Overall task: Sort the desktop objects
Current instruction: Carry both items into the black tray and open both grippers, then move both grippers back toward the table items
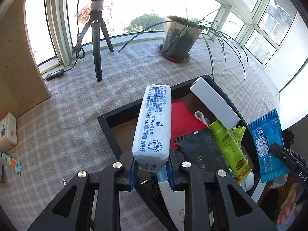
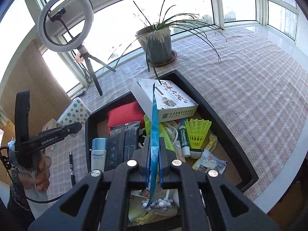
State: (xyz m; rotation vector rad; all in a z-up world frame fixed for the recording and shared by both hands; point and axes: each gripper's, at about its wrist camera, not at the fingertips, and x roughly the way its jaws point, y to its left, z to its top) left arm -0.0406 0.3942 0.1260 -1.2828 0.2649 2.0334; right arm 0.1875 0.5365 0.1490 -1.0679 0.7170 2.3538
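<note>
Left gripper [image 1: 152, 170] clamped a white tissue pack [image 1: 153, 123] above the black tray [image 1: 107, 124], right gripper [image 2: 154, 165] pinched a blue packet [image 2: 155, 123] edge-on over it; best lowered into gaps before release.

Left hand-held gripper [image 1: 152, 170]: fingers closed on a white tissue pack [image 1: 153, 125], held lengthwise, pointing forward. Right hand-held gripper [image 2: 154, 165]: fingers pressed together on a thin blue packet [image 2: 154, 127], held edge-on and upright. Person's left hand [image 2: 41, 171]: wrapped around its gripper's handle.
</note>
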